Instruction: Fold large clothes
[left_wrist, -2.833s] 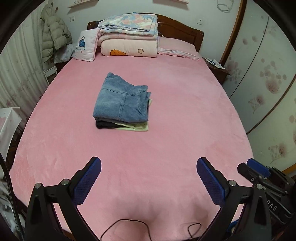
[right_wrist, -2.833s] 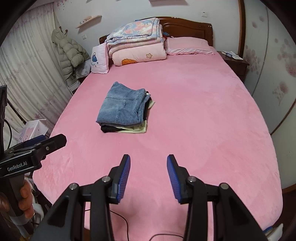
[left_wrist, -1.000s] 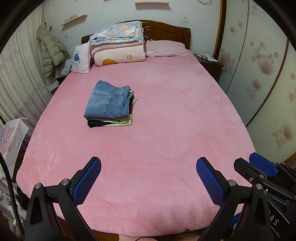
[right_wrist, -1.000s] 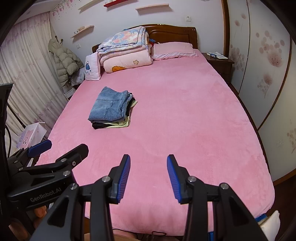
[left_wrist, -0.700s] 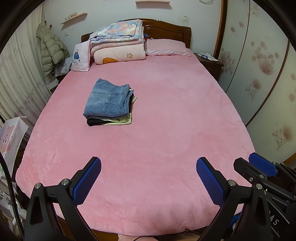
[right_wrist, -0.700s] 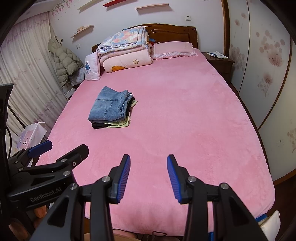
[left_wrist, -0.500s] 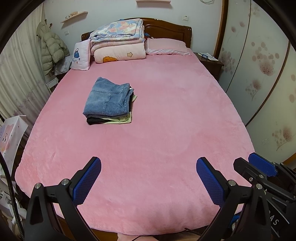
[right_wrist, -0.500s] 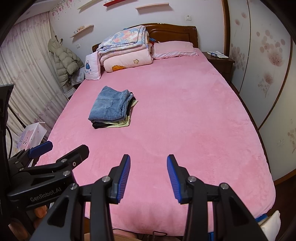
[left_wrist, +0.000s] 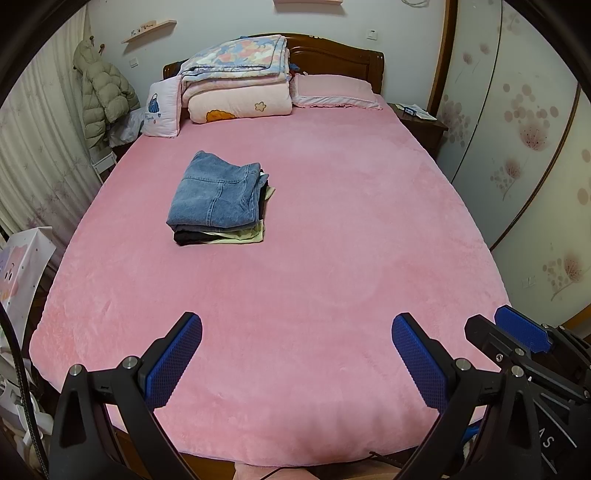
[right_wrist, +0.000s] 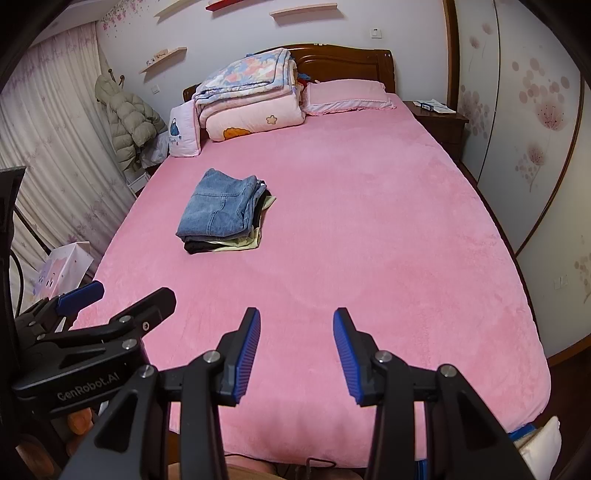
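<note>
A stack of folded clothes (left_wrist: 218, 201), blue jeans on top of dark and pale yellow garments, lies on the pink bed (left_wrist: 332, 240) left of centre; it also shows in the right wrist view (right_wrist: 223, 210). My left gripper (left_wrist: 295, 350) is wide open and empty above the bed's foot. My right gripper (right_wrist: 296, 343) is open and empty beside it. Each gripper shows at the edge of the other's view: the right gripper (left_wrist: 517, 336) and the left gripper (right_wrist: 122, 299).
Folded quilts (left_wrist: 236, 85) and pillows (left_wrist: 332, 90) are piled at the wooden headboard. A nightstand (left_wrist: 421, 118) stands at the right. A puffy coat (left_wrist: 103, 92) and curtains hang on the left. A white bag (left_wrist: 22, 266) stands left of the bed.
Both grippers have pulled back from the bed, so the whole mattress and its foot edge show. Over the last second they barely moved. The jaws kept their openings.
</note>
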